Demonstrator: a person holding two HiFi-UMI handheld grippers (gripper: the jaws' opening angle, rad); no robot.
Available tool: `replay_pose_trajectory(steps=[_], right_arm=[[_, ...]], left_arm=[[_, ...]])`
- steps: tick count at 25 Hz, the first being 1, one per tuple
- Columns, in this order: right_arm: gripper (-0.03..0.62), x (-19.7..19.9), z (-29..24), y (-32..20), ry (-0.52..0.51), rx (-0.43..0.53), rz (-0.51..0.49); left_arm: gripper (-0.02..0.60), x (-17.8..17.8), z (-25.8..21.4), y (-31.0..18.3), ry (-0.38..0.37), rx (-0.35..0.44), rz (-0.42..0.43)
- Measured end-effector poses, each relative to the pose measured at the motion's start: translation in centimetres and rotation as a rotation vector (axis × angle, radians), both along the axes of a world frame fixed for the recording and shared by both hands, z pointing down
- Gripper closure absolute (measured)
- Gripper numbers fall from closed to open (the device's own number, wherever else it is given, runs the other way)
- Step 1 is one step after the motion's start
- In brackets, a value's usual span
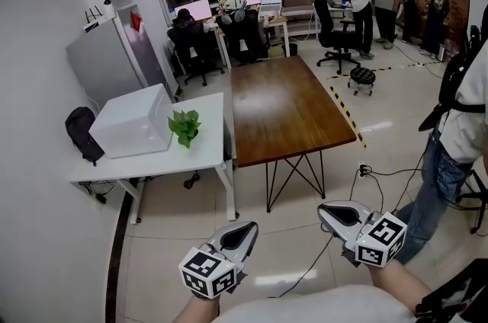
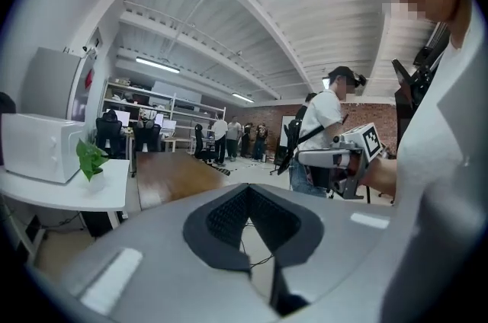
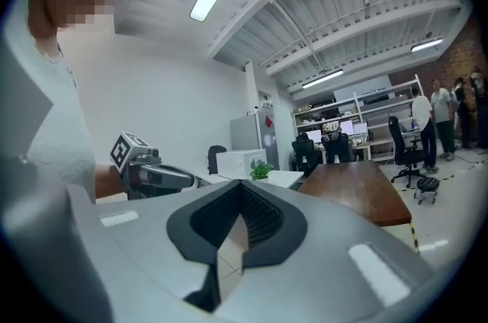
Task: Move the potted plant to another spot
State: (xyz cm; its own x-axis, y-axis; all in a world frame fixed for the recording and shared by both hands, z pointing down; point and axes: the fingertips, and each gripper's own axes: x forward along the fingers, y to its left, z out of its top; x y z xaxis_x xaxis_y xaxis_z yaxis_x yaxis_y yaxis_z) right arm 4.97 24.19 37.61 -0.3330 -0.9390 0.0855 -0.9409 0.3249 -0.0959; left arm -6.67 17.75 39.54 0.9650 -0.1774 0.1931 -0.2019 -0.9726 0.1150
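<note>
plant untouched, both grippers empty

the dark brown wooden table [image 1: 286, 108] fills the middle of the room, and a long white table [image 1: 210, 154] adjoins its left edge. on the white one stands a white boxy appliance [image 1: 133, 119], and just beside it the small green potted plant [image 1: 184, 127]. the left gripper [image 1: 238, 235] and right gripper [image 1: 341, 215] hang over the floor, well apart from it, jaws pressed together on nothing. judging by this, approach, grasp, carry and set-down all remain.
</note>
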Motion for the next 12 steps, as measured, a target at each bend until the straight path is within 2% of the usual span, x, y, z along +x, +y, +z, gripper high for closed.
replay_pose_trajectory(steps=[5,12], right_arm=[[0.591,-2.9,0.0,-0.5,0.018,-0.017,0.008],[0.591,-7.4,0.9,-0.9,-0.003,-0.046,0.02]], left_arm=[[0.588,-1.1,-1.2,0.5,0.003,0.022,0.041],[0.588,-4.3,-1.0,0.9,-0.036,0.028,0.074]])
